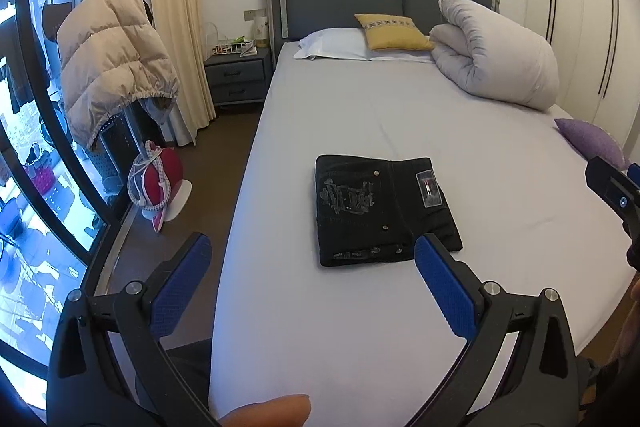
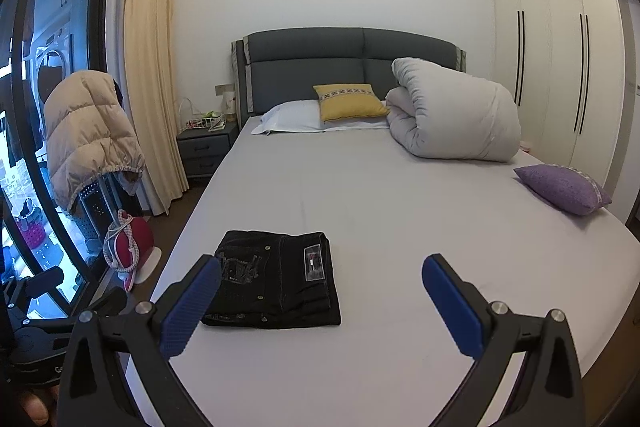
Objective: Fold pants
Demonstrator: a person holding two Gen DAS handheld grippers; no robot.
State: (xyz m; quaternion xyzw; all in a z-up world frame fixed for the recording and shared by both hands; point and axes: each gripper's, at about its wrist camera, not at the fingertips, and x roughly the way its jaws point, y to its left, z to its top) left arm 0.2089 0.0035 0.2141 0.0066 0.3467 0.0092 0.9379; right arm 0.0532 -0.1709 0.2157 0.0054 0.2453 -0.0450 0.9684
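Observation:
Black pants lie folded into a compact rectangle on the pale bed sheet, pocket embroidery and a label facing up. They also show in the right wrist view. My left gripper is open and empty, held above the bed's near edge, short of the pants. My right gripper is open and empty, held above the sheet to the right of the pants. Part of the right gripper shows at the right edge of the left wrist view.
A rolled white duvet, a yellow cushion and a white pillow lie by the grey headboard. A purple cushion lies at the bed's right edge. Left of the bed are a nightstand, a red iron and a hung beige jacket.

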